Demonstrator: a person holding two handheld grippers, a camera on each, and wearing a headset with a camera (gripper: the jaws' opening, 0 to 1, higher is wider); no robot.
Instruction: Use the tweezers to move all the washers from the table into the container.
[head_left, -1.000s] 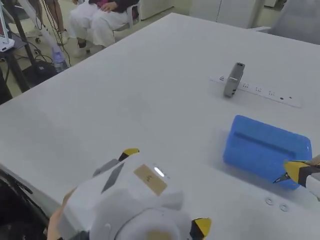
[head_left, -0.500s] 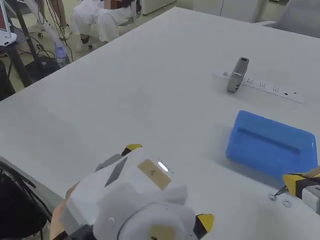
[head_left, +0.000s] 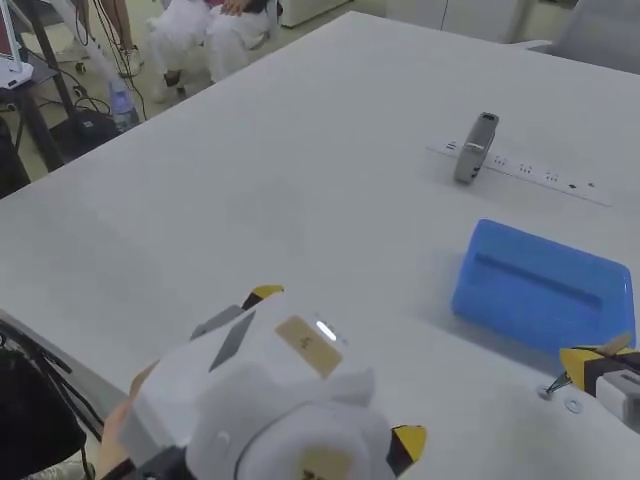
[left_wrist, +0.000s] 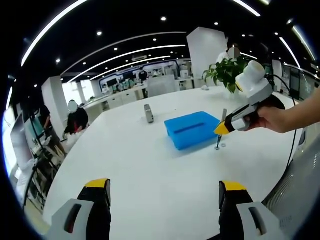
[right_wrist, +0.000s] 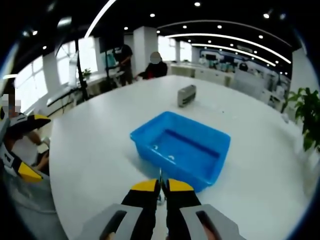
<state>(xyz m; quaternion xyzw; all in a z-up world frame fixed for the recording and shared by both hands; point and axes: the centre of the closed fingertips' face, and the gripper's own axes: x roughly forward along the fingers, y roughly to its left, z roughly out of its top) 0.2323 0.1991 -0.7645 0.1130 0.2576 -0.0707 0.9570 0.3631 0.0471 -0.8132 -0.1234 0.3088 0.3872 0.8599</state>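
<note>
White tabletop: smooth, matt. Blue container: plastic, smooth walls, faint sheen. The washers: small, bright metal. The tweezers: thin grey metal. The left gripper: white matt plastic shell, yellow-and-black jaw tips.

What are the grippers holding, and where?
The right gripper pinches the tweezers partway along their length; the left gripper is open and empty.

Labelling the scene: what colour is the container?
Blue; the container shows best in the right gripper view.
</note>
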